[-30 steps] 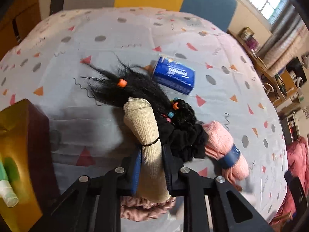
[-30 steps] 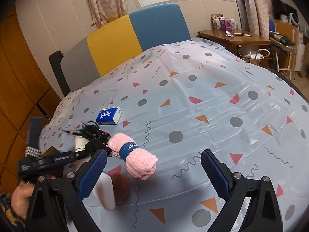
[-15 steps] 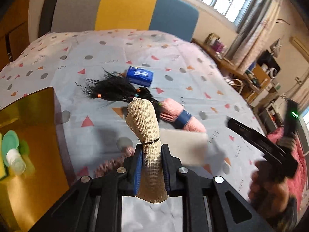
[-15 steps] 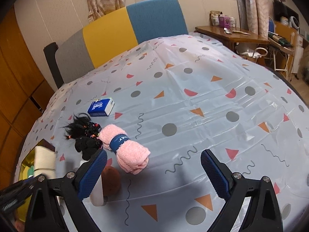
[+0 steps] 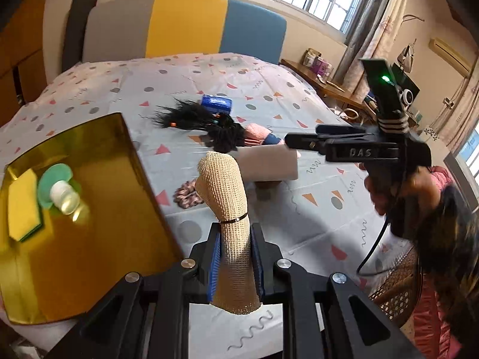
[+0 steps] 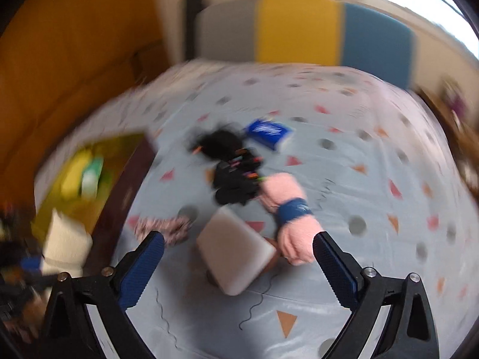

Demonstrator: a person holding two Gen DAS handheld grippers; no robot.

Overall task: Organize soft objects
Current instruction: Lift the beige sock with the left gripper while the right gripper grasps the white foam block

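My left gripper [image 5: 235,257] is shut on a beige mesh roll [image 5: 223,185] tied with a thin band, held above the bed beside the gold box [image 5: 98,209]. In the right wrist view, which is blurred, the same roll [image 6: 66,245] shows at the left edge. My right gripper [image 6: 238,239] hangs over a white foam block [image 6: 236,251]; its jaws are opening, with the block below the gap and the pads clear of it. A pink towel roll [image 6: 287,209] with a blue band lies by its right finger. A black hair bundle [image 6: 230,164] lies farther off.
The gold box holds a yellow sponge [image 5: 24,206], a green lid [image 5: 54,179] and a small bottle [image 5: 66,200]. A blue tissue pack [image 5: 217,103] and a pink scrunchie [image 5: 187,194] lie on the patterned bedcover [image 5: 299,113]. A hand [image 5: 398,191] holds the right gripper's handle.
The left gripper has lifted the beige roll off the pile and carried it towards the gold box. The right gripper has swung left and rolled over the white block, its jaws slightly wider.
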